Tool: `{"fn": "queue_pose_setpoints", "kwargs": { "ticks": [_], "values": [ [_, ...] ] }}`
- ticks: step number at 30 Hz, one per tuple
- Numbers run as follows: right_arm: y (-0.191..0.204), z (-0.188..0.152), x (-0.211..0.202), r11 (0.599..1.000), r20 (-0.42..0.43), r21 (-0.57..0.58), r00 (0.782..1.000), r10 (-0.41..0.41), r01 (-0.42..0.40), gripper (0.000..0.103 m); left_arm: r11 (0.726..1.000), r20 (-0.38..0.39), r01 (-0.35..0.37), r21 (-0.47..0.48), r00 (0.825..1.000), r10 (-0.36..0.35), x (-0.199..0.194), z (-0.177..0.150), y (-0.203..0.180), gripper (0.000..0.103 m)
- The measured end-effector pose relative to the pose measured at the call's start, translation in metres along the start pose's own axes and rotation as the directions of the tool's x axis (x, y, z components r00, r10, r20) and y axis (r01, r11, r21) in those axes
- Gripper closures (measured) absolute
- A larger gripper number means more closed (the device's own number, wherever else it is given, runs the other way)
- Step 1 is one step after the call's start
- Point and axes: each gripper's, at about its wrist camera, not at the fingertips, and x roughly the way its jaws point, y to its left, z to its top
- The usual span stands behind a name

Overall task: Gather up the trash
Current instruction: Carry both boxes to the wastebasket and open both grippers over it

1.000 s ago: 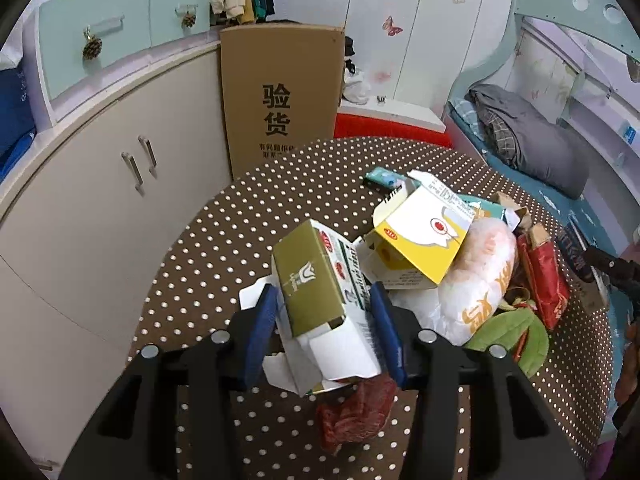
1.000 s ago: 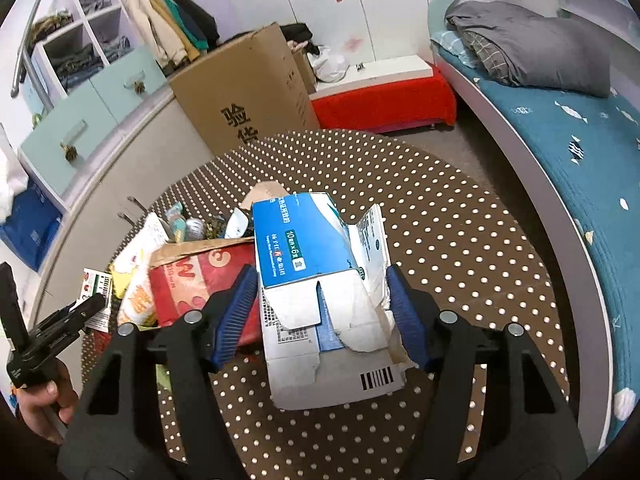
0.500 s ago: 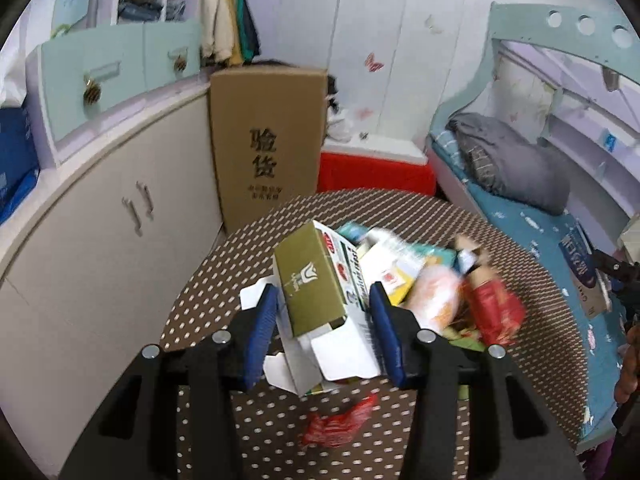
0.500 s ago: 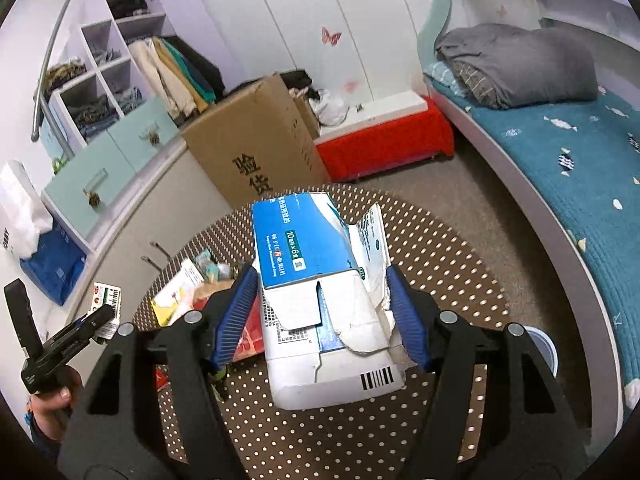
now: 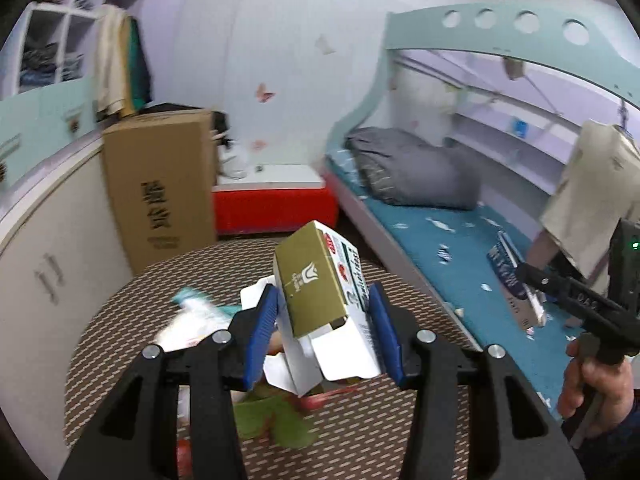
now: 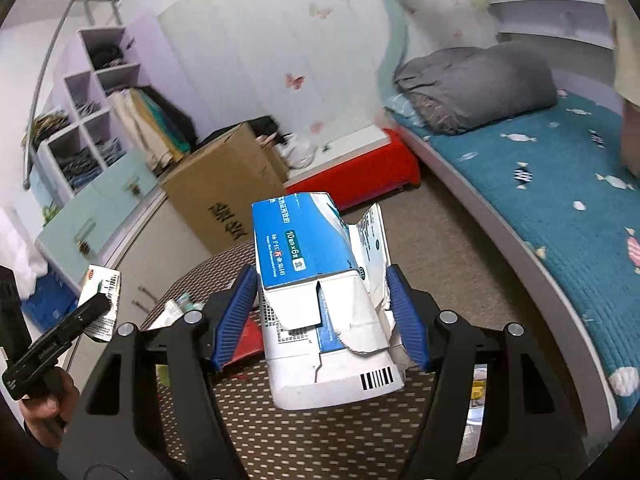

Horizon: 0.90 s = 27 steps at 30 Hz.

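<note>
My left gripper (image 5: pixel 322 330) is shut on an olive-green and white carton (image 5: pixel 316 280), its blue pads pressing both sides, lifted above the round polka-dot table (image 5: pixel 120 320). My right gripper (image 6: pixel 322 312) is shut on a torn blue and white carton (image 6: pixel 304 248), also held up in the air over the table (image 6: pixel 304 432). Below the left gripper lies blurred trash: a white wrapper (image 5: pixel 188 320), a green leaf (image 5: pixel 276 416) and red scraps. At the far right of the left wrist view a hand holds the other gripper with the blue carton (image 5: pixel 514 280).
A tall cardboard box (image 5: pixel 156 184) leans on the white cupboard (image 5: pixel 44 264) at the left. A red and white bench (image 5: pixel 276 196) stands behind the table. A bed with a teal cover (image 5: pixel 448 248) and grey bedding (image 5: pixel 412 168) curves along the right. A person stands at the far right.
Both grippers rose from the table with their cartons still gripped. The views tilted up and swung right, so the trash pile slid down and left and more of the bed shows.
</note>
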Motion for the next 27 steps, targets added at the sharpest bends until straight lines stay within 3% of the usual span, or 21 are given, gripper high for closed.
{"fn": "queue_pose_setpoints", "kwargs": {
  "ticks": [8, 12, 21, 25, 27],
  "values": [
    [-0.077, 0.001, -0.017, 0.985, 0.012, 0.107, 0.991, -0.137, 0.135, 0.038, 0.991, -0.048, 0.127, 0.049, 0.991, -0.125, 0.043, 0.003, -0.071, 0.057],
    [-0.125, -0.011, -0.002, 0.963, -0.048, 0.177, 0.979, -0.198, 0.204, 0.038, 0.98, -0.093, 0.186, 0.066, 0.979, -0.179, 0.068, -0.003, -0.104, 0.057],
    [-0.216, -0.065, 0.077, 0.897, -0.244, 0.355, 0.952, -0.182, 0.262, 0.035, 0.965, -0.186, 0.244, 0.101, 0.957, -0.222, 0.117, -0.019, -0.153, 0.057],
    [-0.254, -0.093, 0.117, 0.852, -0.332, 0.434, 0.931, -0.149, 0.291, 0.02, 0.957, -0.227, 0.266, 0.115, 0.945, -0.235, 0.137, -0.025, -0.17, 0.057],
    [-0.266, -0.105, 0.123, 0.832, -0.352, 0.457, 0.923, -0.157, 0.315, 0.008, 0.951, -0.255, 0.282, 0.126, 0.936, -0.244, 0.15, -0.028, -0.182, 0.057]
  ]
}}
